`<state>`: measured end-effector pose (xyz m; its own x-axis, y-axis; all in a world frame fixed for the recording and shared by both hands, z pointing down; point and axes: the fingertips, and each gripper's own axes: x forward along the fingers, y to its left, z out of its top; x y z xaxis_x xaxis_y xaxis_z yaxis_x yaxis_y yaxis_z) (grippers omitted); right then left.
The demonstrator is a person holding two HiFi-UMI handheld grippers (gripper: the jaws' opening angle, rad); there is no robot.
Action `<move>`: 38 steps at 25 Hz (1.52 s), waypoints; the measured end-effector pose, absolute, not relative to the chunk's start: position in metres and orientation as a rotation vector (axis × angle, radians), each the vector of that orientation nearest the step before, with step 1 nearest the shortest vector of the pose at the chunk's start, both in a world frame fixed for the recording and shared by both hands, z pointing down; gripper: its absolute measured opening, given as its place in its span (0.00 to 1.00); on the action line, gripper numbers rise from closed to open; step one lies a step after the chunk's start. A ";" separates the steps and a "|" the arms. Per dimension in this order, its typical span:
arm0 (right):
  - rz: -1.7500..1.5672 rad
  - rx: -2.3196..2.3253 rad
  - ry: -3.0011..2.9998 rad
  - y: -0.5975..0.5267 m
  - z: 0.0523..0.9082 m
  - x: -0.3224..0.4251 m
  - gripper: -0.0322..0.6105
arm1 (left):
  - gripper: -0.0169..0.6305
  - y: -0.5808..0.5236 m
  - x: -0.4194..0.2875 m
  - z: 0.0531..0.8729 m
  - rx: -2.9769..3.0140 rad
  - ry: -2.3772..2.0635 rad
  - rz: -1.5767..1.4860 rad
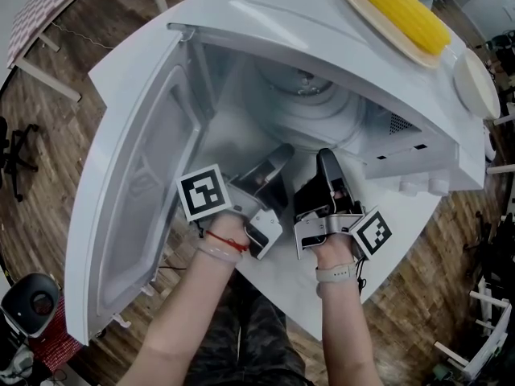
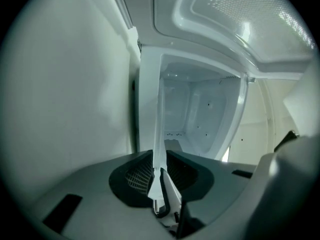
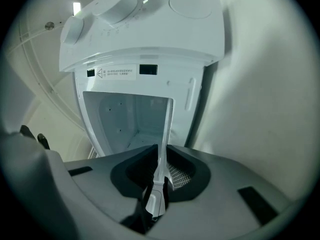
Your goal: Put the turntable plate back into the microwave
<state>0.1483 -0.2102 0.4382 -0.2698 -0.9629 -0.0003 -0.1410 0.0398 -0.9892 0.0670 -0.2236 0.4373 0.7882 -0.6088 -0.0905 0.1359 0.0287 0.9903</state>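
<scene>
Left gripper (image 1: 276, 161) and right gripper (image 1: 327, 161) clamp see-through plate (image 2: 156, 149).

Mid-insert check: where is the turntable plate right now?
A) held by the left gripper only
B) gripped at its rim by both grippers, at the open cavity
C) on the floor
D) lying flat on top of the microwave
B: each gripper view shows the turntable plate edge-on and clamped, in the left gripper and in the right gripper, both at the mouth of the open microwave.
</scene>
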 end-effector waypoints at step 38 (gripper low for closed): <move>-0.937 -1.628 2.336 -0.146 0.406 0.104 0.12 | 0.05 -0.166 0.054 0.405 1.998 -0.691 -0.380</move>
